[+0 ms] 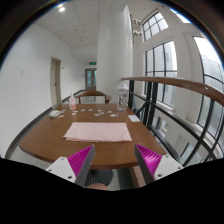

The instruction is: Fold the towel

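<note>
My claw (108, 162) hangs with its fingers spread apart and nothing between them, the pink pads (79, 158) facing each other just short of the near edge of the wooden table (45, 140). The towel (97, 131) lies flat on that table, well ahead of my fingertips and untouched. Past it, small items sit near the far end.

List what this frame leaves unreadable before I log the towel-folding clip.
Gripper view:
- Towel: lies beyond the open gripper; too small to tell fold layers or texture.
- Small items at the table's far end: too small to identify.
- Table's near edge: hidden behind the jaws.
</note>
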The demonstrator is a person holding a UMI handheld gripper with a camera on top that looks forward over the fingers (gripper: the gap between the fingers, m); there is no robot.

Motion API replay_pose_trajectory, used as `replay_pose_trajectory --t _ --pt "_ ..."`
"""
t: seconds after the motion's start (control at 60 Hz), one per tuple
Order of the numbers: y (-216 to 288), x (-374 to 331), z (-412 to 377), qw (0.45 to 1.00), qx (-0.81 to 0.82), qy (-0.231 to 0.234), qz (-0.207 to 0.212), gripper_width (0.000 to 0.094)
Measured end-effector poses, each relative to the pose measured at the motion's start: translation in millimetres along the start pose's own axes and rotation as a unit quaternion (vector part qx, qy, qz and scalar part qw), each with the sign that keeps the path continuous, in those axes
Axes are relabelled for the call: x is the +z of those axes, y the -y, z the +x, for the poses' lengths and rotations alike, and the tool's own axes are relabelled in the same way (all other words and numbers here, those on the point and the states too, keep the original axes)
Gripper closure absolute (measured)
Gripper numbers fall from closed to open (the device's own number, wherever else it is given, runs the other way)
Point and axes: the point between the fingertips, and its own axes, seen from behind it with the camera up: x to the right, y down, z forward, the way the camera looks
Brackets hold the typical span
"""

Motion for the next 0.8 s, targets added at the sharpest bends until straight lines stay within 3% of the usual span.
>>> replay_pose_trajectory --t 0.217,0.4,0.6,0.667,0.783,0.8 --pt "12 54 -67 0.999 -0.022 0.043 -0.009 0.011" --pt "35 135 -162 0.994 -0.056 0.092 -0.02 0.0201" --pt "4 211 -221 0.987 -0.086 0.108 -0.082 0.0273" --pt "-4 226 -220 0.986 -0.077 0.103 -0.108 0.0361" --pt "-7 237 -214 0.987 -0.049 0.096 -0.119 0.0811" --pt "-5 236 -211 0.987 -0.044 0.093 -0.12 0.079"
